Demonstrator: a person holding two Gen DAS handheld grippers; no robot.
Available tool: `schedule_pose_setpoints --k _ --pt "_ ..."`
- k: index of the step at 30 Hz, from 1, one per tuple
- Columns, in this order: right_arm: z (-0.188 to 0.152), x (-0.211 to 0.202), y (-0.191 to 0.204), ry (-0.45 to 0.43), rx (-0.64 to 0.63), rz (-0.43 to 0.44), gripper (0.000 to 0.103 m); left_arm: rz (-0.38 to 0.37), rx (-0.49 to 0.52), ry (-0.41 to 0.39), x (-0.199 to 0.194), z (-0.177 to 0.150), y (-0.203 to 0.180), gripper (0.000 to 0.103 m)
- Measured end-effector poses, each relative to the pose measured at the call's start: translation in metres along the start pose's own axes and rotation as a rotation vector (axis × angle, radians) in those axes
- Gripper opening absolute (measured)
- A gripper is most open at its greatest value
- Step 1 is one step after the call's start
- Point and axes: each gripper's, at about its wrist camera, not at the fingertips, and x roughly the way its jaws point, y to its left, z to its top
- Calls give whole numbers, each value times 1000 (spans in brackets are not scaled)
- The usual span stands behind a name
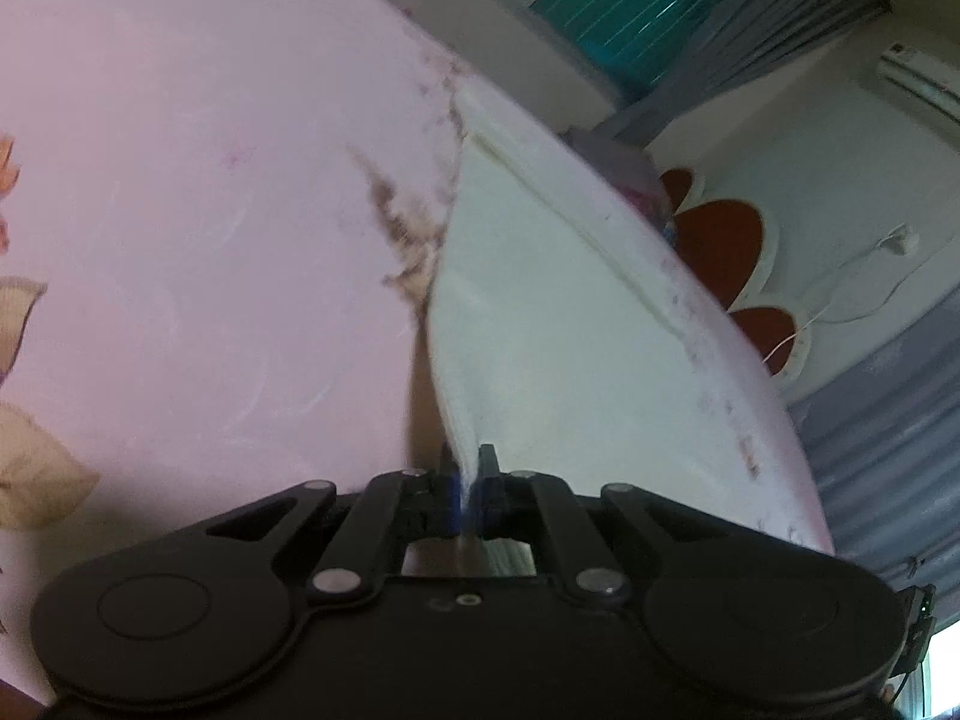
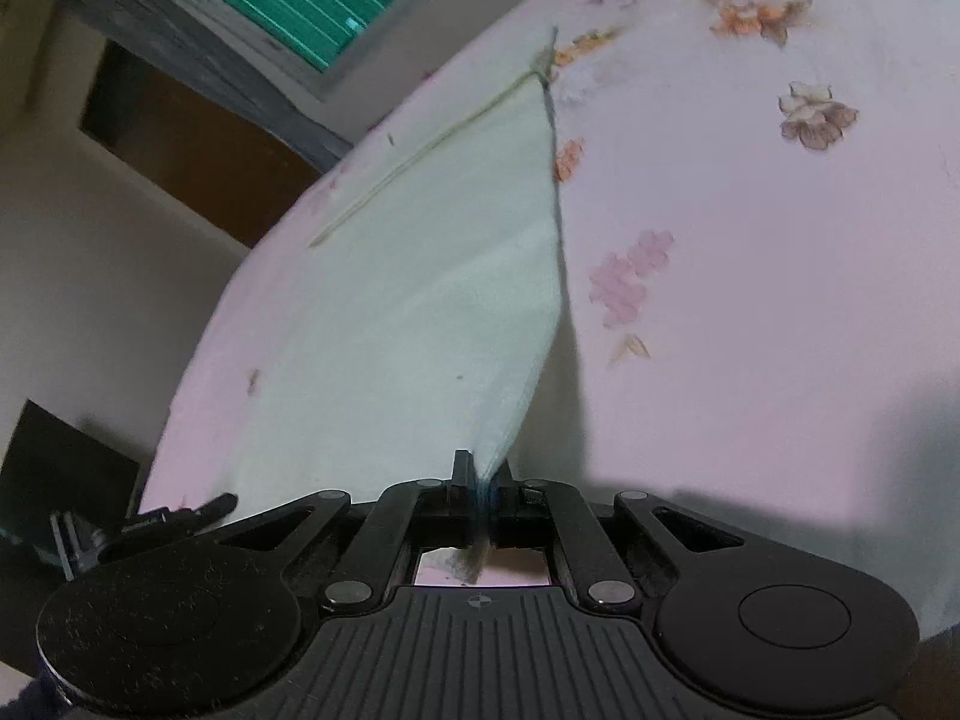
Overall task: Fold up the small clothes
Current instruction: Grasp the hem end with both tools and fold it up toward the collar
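Claws (image 1: pixel 469 483) (image 2: pixel 480 489) clamping cloth (image 1: pixel 540 330) (image 2: pixel 420 300), seemingly over bedsheet (image 1: pixel 210 180) (image 2: pixel 750 240).

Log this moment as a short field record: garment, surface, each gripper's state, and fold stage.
garment: white cloth, a seam line running along it
surface: pink floral bedsheet
left gripper: shut on the cloth's edge
right gripper: shut on the cloth's edge
cloth state: near part lifted off the sheet, far end resting on it
fold stage: both near corners pinched, fold not yet laid down
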Motion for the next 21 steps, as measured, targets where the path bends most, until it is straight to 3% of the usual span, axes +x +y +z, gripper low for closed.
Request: schedule_pose_setpoints --k 5,12,21 --pt "24 -18 21 -88 -47 47 3 -52 5 -83 -12 27 -23 4" --pt "96 -25 68 -227 -138 89 3 -120 22 -228 -8 93 -71 4" --pt "197 4 96 -336 -159 49 3 -161 29 -245 48 177 -95 4"
